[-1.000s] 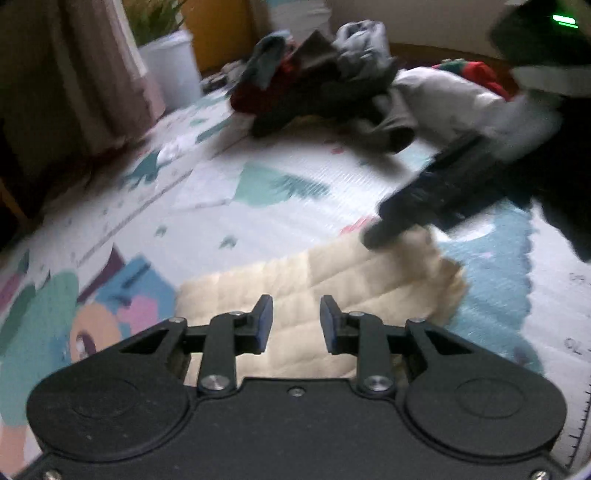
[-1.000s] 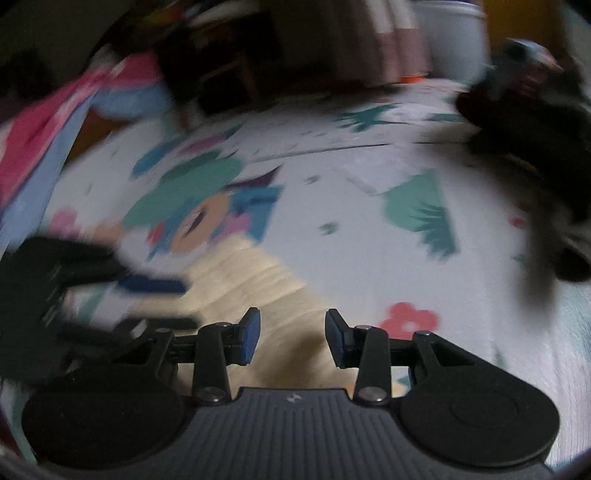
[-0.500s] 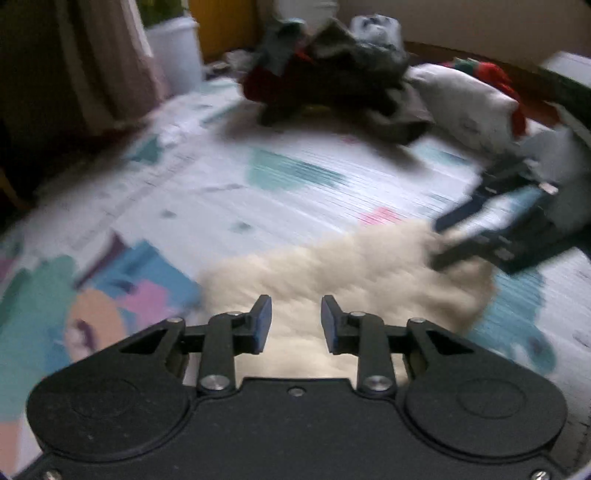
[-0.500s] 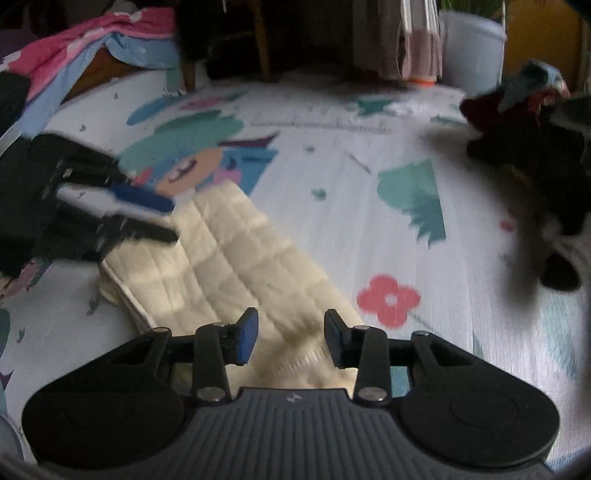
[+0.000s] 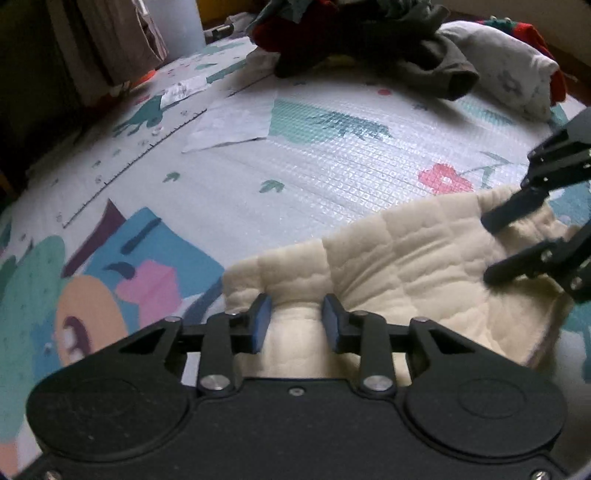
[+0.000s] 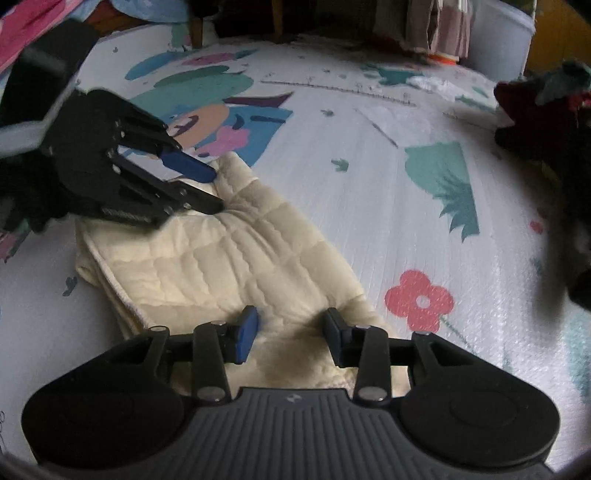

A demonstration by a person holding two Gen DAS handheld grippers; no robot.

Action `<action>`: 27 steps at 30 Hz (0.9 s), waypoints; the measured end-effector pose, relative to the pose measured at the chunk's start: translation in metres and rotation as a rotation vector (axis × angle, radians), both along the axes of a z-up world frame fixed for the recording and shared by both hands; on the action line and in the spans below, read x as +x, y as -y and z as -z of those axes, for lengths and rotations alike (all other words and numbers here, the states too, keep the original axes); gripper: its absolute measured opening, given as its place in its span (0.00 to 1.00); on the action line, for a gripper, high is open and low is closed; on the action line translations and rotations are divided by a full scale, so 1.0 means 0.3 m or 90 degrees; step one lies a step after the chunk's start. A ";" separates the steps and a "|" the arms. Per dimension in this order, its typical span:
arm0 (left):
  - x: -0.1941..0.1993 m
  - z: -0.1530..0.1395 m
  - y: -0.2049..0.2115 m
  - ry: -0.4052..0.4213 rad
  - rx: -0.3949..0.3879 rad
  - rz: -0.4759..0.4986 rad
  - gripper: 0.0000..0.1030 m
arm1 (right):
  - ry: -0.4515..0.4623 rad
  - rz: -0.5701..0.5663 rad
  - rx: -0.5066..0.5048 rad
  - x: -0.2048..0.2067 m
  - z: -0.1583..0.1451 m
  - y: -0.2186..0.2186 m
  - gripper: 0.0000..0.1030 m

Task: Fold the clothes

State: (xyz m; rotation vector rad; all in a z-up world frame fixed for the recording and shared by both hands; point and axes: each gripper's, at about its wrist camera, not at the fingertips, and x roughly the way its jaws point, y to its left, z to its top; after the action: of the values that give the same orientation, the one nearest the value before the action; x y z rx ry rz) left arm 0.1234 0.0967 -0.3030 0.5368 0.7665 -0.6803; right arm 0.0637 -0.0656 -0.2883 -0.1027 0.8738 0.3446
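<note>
I see no legible writing; both my left tongs [image 5: 295,319] and right tongs [image 6: 290,330] gape over the cream quilted folded cloth [image 5: 417,266] on the cartoon-printed foam play mat [image 5: 332,155].

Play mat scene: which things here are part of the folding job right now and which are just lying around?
In the job:
cream quilted cloth
left gripper
right gripper

Lying about:
pile of dark clothes
white bucket
sheet of paper

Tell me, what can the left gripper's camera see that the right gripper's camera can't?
Only the left wrist view shows the white pillow and a loose sheet of paper on the mat. Only the right wrist view shows the pink and blue cloth and wooden chair legs. Both show the cream quilted cloth, the play mat, the pile of dark clothes and both grippers.
</note>
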 end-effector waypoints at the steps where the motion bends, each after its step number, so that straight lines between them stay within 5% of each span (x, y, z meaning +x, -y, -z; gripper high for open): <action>1: -0.018 -0.036 -0.017 0.013 -0.001 -0.001 0.30 | 0.017 0.004 0.009 -0.019 -0.013 0.007 0.40; 3: -0.058 -0.074 -0.057 0.023 -0.013 -0.017 0.30 | 0.049 0.010 0.026 -0.055 -0.034 0.020 0.42; 13: -0.105 0.087 -0.075 -0.042 -0.007 -0.127 0.35 | -0.050 0.003 0.014 -0.013 0.059 0.040 0.48; 16: -0.057 0.024 -0.138 -0.103 -0.068 -0.143 0.38 | -0.047 0.016 0.026 -0.027 0.053 0.047 0.48; 18: -0.032 -0.032 -0.214 -0.121 -0.148 -0.184 0.51 | -0.032 0.041 0.056 -0.047 0.024 0.072 0.49; 21: 0.012 -0.071 -0.341 -0.144 -0.272 -0.279 0.60 | 0.012 0.138 0.068 -0.120 -0.023 0.123 0.63; 24: 0.064 -0.048 -0.440 -0.190 -0.358 -0.363 0.61 | -0.023 0.276 0.148 -0.181 -0.021 0.220 0.68; 27: 0.103 0.005 -0.477 -0.247 -0.401 -0.399 0.62 | -0.066 0.330 0.232 -0.194 -0.002 0.288 0.68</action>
State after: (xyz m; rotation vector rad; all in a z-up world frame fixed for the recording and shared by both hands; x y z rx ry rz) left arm 0.1544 0.2398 -0.3046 -0.4178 0.9615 -0.3984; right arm 0.0055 -0.1522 -0.2877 0.4770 0.8930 0.0172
